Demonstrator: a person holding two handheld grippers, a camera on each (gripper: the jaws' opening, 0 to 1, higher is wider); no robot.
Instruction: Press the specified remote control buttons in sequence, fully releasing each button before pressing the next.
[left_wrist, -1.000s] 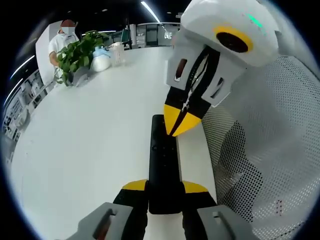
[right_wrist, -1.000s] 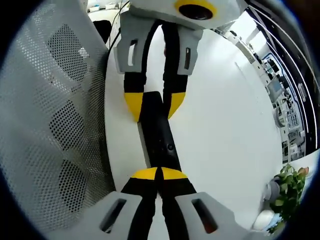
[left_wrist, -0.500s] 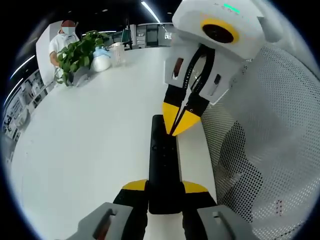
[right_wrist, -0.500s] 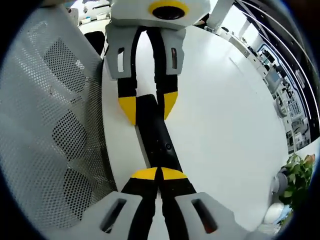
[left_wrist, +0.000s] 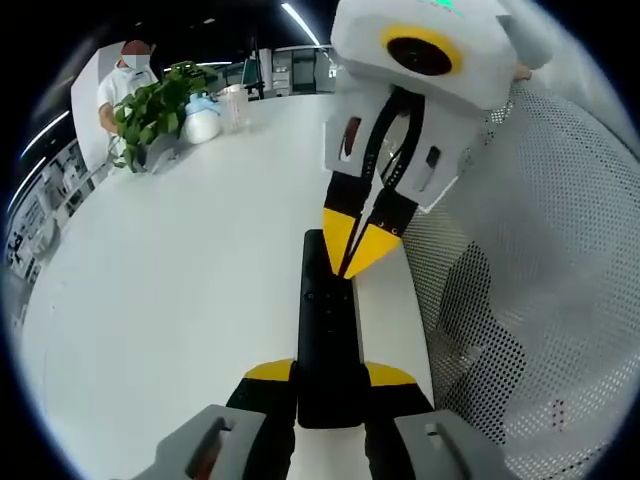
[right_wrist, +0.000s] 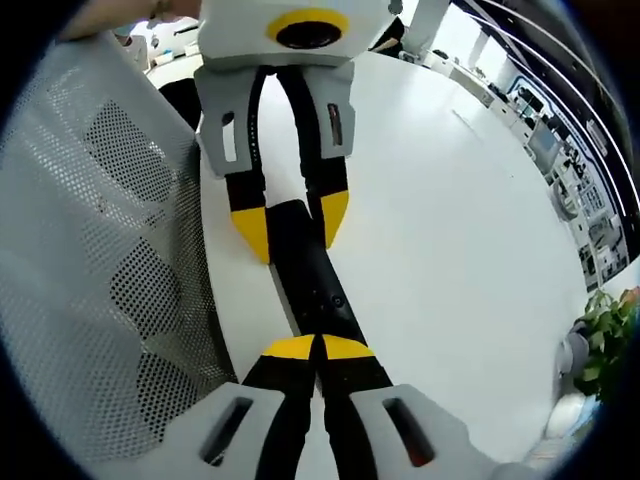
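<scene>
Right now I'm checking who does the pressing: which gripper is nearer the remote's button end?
Right. The right gripper, jaws shut, has its yellow tips over the button end of the remote. The left gripper clamps the remote's opposite end on the table.

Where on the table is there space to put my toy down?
The white table is bare between the remote and the plant at the far end. It is crowded along the edge by the mesh chair back, where the left gripper clamps the remote and the right gripper, jaws shut, points at its buttons.
</scene>
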